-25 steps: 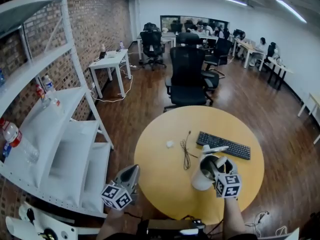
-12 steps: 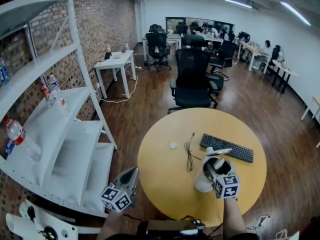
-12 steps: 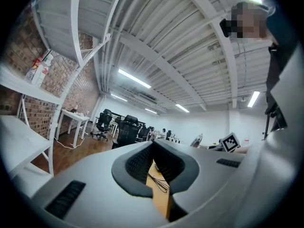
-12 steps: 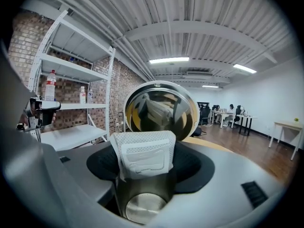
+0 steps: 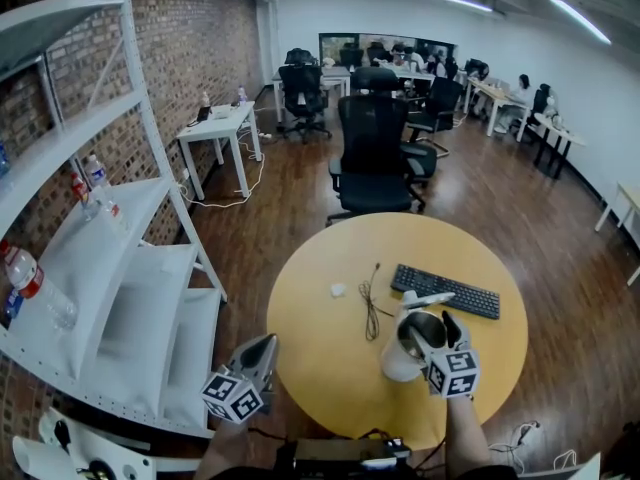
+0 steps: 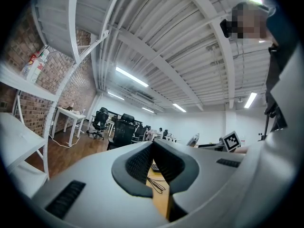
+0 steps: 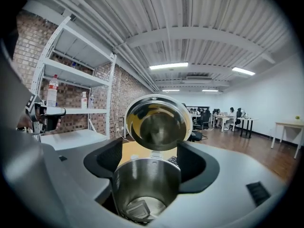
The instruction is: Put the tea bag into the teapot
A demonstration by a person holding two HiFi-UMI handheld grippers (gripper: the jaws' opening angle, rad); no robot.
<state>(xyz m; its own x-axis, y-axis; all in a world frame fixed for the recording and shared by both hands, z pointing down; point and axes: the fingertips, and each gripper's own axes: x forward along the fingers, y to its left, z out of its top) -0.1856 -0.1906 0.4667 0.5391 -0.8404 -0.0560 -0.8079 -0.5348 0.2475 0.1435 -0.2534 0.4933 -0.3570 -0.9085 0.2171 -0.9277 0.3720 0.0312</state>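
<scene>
A white teapot point(image 5: 398, 352) with a steel inside stands on the round yellow table point(image 5: 320, 358), its lid point(image 5: 430, 299) tipped up. My right gripper point(image 5: 432, 334) hangs just over its mouth. In the right gripper view I look down into the teapot point(image 7: 145, 184) past the raised lid point(image 7: 158, 122). The tea bag point(image 7: 137, 208) lies on the bottom. My right gripper point(image 7: 152, 167) has its jaws opening wide on either side of the rim, with nothing held between them. My left gripper point(image 5: 262, 348) hovers at the table's near left edge, shut and empty point(image 6: 153, 151).
A black keyboard point(image 5: 445, 291) lies just beyond the teapot. A thin black cable point(image 5: 370, 303) and a small white object point(image 5: 339, 289) lie near the table's middle. A black office chair point(image 5: 375, 158) stands behind the table, white shelves point(image 5: 100, 268) to the left.
My right gripper's jaws have spread wider over the teapot's mouth. The left gripper has stayed where it was.
</scene>
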